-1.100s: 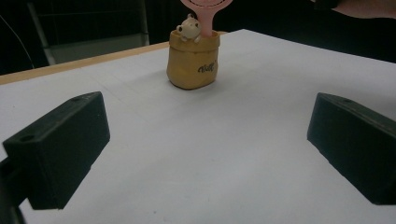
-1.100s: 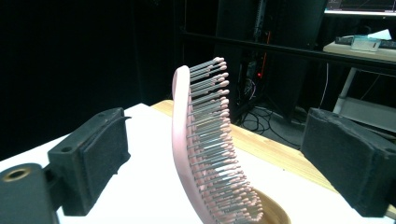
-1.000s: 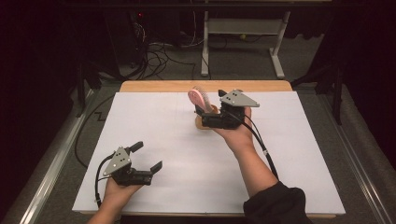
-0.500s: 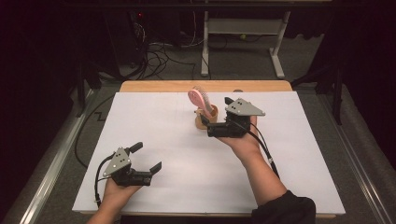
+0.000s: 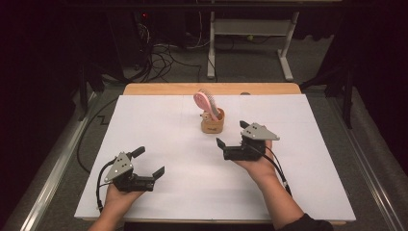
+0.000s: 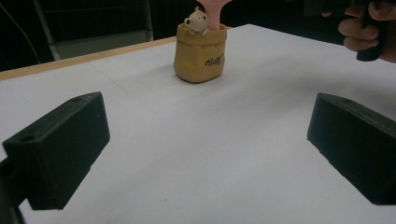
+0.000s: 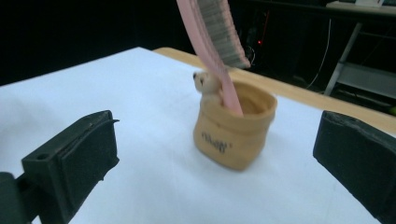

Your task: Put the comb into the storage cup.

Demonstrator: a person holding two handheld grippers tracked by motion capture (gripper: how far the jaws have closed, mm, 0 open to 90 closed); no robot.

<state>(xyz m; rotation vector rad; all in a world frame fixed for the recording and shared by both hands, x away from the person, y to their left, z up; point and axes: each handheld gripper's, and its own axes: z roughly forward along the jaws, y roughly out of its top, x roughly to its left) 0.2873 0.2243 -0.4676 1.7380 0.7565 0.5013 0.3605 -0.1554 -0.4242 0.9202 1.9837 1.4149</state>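
Observation:
A tan sack-shaped pot (image 5: pixel 212 124) with a small bear figure (image 7: pixel 208 86) on its rim stands on the white table top, toward the far middle. A pink brush (image 5: pixel 204 101) stands in it, bristle head up and leaning left. My right gripper (image 5: pixel 222 149) is open, a little nearer and to the right of the pot, with its jaws pointing toward it and nothing between them. In the right gripper view the pot (image 7: pixel 236 128) and brush (image 7: pixel 215 32) sit ahead between the jaws. My left gripper (image 5: pixel 149 161) rests open at the front left, far from the pot (image 6: pixel 200 58).
A white sheet (image 5: pixel 159 125) covers the table, with a wooden strip (image 5: pixel 159 89) along the far edge. Beyond it are a white frame's legs (image 5: pixel 210 53) and cables (image 5: pixel 163 57) on the floor. The other hand (image 6: pixel 369 28) shows at the left gripper view's upper right.
My right gripper has drawn back from the pot toward the near edge, open. The brush stays standing in the pot. The left gripper has not moved.

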